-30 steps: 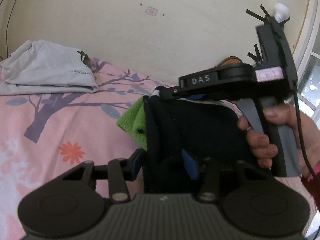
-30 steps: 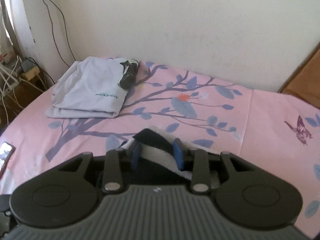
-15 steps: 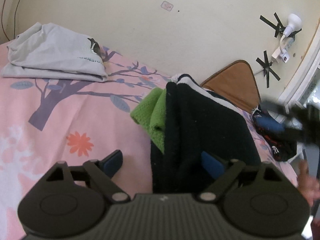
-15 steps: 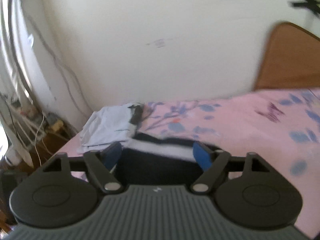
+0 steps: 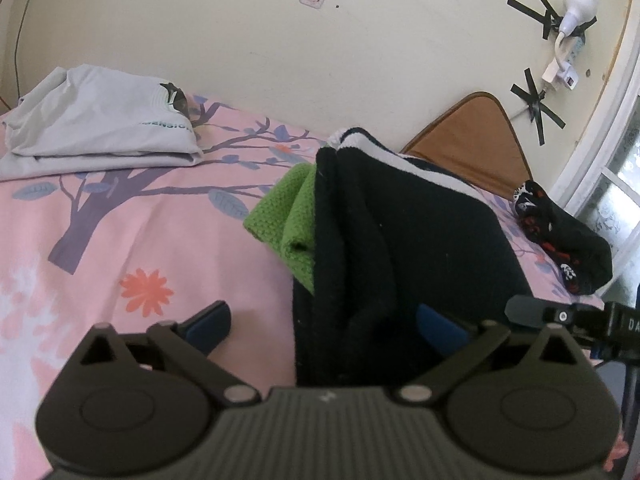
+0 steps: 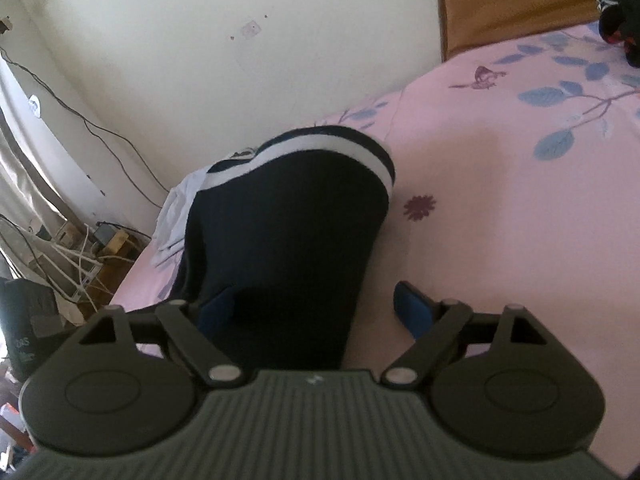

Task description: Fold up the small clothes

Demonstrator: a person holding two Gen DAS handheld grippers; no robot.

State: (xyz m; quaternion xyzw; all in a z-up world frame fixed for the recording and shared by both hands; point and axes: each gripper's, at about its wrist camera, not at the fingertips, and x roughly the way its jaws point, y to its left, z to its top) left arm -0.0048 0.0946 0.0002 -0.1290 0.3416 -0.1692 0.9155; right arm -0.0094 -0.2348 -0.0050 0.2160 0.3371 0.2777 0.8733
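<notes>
Left gripper (image 5: 320, 326): jaws opening, spread wide; left pad over bare sheet, right pad against the dark garment (image 5: 400, 248), nothing pinched. Likely a release after laying the fold.

Right gripper (image 6: 316, 304): jaws opening, wide; same dark garment (image 6: 288, 240) between them, left pad at its edge, right pad clear over the sheet. No grip visible.

Dark garment: black knit with white stripe at far end, doubled over in a loose hump on the bed (image 5: 120, 216); not yet flat, so judged in need of pressing or another fold.

Green knit piece (image 5: 288, 216): tucked under the garment's left edge, partly covered.

Grey folded shirt (image 5: 104, 128): far left, well apart; apparently the finished pile.

Patterned black item (image 5: 560, 240): far right, by the brown headboard (image 5: 472, 136); apparently awaiting folding.
</notes>
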